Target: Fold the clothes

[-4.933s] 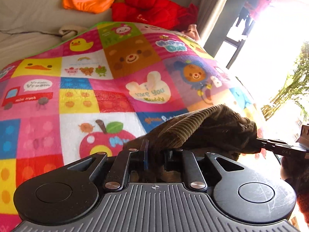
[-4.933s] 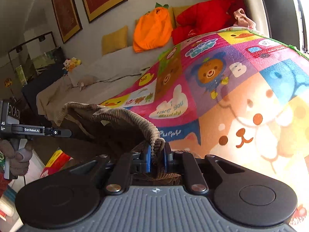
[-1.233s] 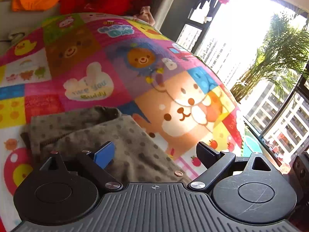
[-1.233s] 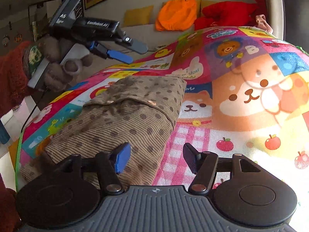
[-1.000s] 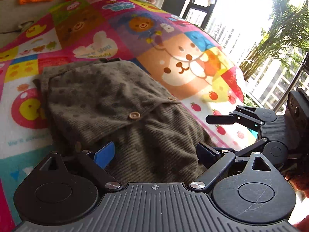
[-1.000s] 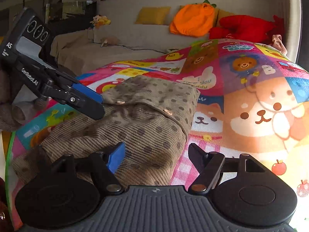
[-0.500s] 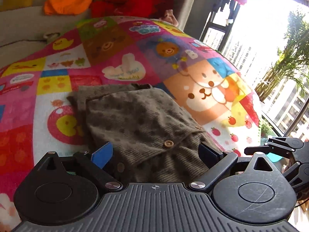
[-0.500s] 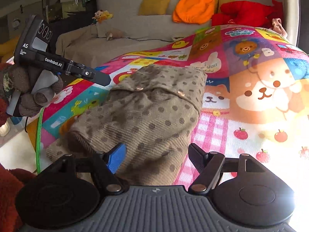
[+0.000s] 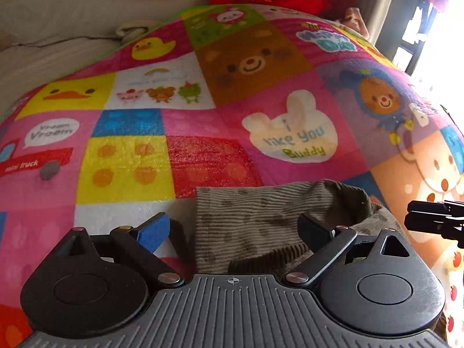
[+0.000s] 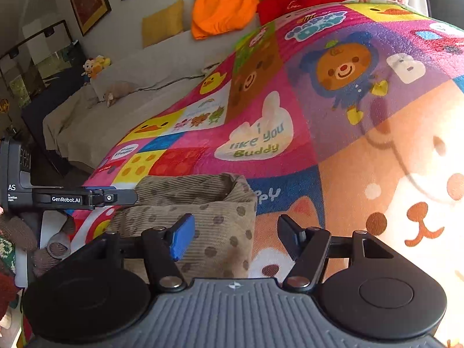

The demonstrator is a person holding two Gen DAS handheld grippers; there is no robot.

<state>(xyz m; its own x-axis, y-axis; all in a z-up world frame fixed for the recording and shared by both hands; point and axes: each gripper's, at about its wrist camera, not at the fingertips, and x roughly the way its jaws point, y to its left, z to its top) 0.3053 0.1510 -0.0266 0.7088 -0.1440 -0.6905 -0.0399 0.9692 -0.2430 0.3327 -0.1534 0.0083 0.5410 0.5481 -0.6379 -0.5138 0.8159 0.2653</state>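
Folded small, the brown polka-dot corduroy garment (image 10: 203, 217) lies at the near edge of the patchwork cartoon blanket (image 10: 362, 116), just nearer than the patch reading "I like you Buddy" (image 9: 293, 133). Spread wide above its left part is the left gripper (image 9: 232, 229), marked "GenRobot.AI", gripping nothing. Over its right edge, the right gripper (image 10: 235, 236) is closing, pads clear of the cloth.

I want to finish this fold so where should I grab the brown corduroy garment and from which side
Probably the raised far edge of the corduroy garment, at its two top corners. That edge stands up off the mat, so fingers can slip around it from the near side. The right gripper, closing on nothing yet, takes the right corner; the left gripper the left.
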